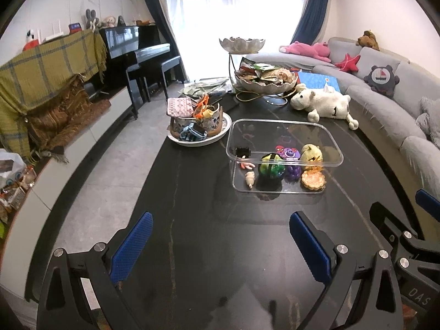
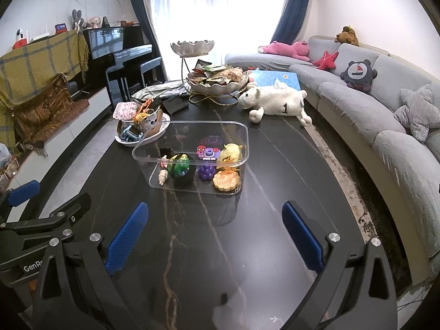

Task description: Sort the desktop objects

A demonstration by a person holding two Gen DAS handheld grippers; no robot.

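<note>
Ahead of the left gripper (image 1: 221, 243), beyond a stretch of bare dark table (image 1: 192, 206), the clear plastic box (image 1: 284, 137) is sitting with the small toys gathered at its near end: a green ball (image 1: 271, 166), a purple grape-like toy (image 1: 292, 172), a round orange mooncake-shaped piece (image 1: 313, 181), a yellow plush (image 1: 310, 154), a small pale figure (image 1: 250, 178) and a black bit (image 1: 243, 152). The left gripper is hanging released, its blue pads spread wide with nothing between them, well short of the box. Farther ahead and to its left, a white plate (image 1: 225, 132) with a heaped basket is standing, and a white plush sheep (image 1: 324, 104) is lying beyond the box to the right. In the right wrist view, the right gripper (image 2: 214, 238) is likewise spread apart and carrying nothing, with the same clear plastic box lying ahead and slightly left of it and the left gripper showing just beside it at the left edge. No loose small object is showing on the table between either gripper and the box, so the sorting appears largely done or finished; whether the sheep or the cluttered plate are meant to be sorted cannot be told from here.
</note>
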